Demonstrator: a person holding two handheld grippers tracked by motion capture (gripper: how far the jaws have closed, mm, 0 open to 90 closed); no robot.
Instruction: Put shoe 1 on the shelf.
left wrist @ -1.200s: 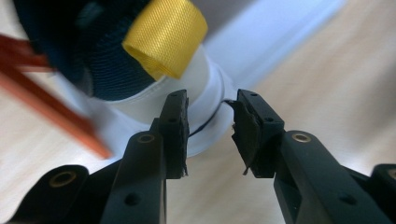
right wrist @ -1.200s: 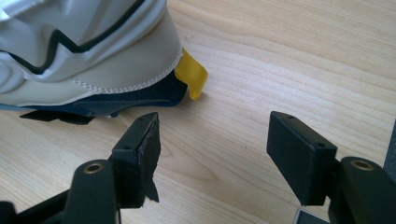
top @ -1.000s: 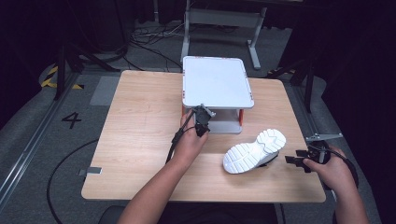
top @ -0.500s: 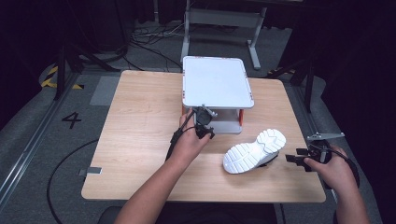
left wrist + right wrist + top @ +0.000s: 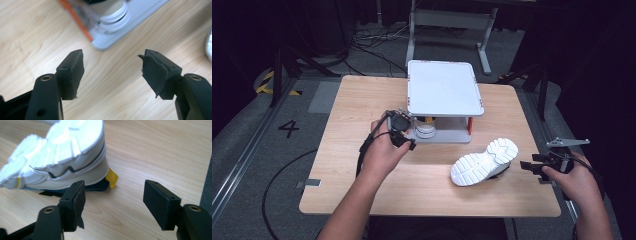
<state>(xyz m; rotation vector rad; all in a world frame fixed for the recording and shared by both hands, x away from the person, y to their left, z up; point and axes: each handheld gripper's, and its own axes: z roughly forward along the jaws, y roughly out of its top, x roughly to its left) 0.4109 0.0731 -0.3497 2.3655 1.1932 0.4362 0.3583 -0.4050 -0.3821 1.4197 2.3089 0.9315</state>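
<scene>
Lying sole-up, the shoe [image 5: 484,162] runs diagonally, heel toward the right gripper's [image 5: 532,166] released jaws.

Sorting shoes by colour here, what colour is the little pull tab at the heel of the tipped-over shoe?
Yellow. The pull tab shows best in the right gripper view.

- A light wood-grain counter [image 5: 357,115] stands in the middle of a dim room.
- Grey floor [image 5: 242,140] surrounds it, marked with a black numeral 4 [image 5: 288,128] and yellow-black hazard tape [image 5: 267,82].
- Black cables [image 5: 367,45] lie tangled on the floor beyond the counter.
- A grey metal frame [image 5: 449,22] stands behind it.
- The far surroundings are dark.
</scene>
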